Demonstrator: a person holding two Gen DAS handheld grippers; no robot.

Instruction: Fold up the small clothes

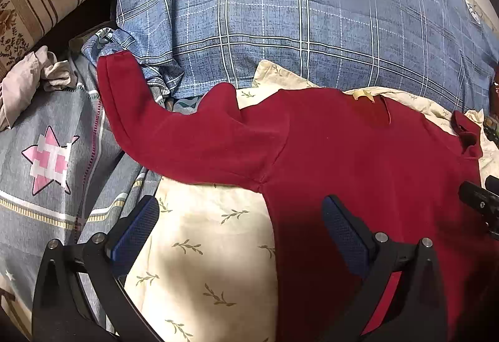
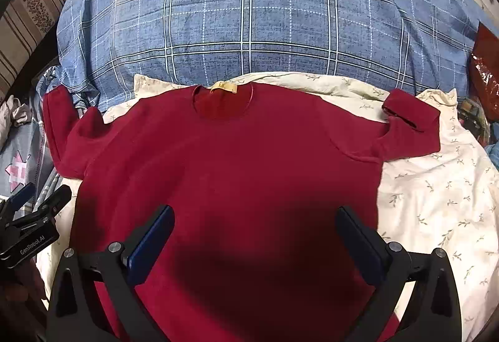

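One red sweater is being shown spread flat on a cream leaf-printed sheet, directly ahead of the right gripper, whose jaws are being held wide apart with nothing between them. The left gripper is also being held open and empty, over the sweater's left edge. One yellow neck label is being seen clearly only in the right view. Two sleeves are counted; the long left sleeve is being shown fully only in the left view, stretched ahead of that gripper toward one blue checked quilt.
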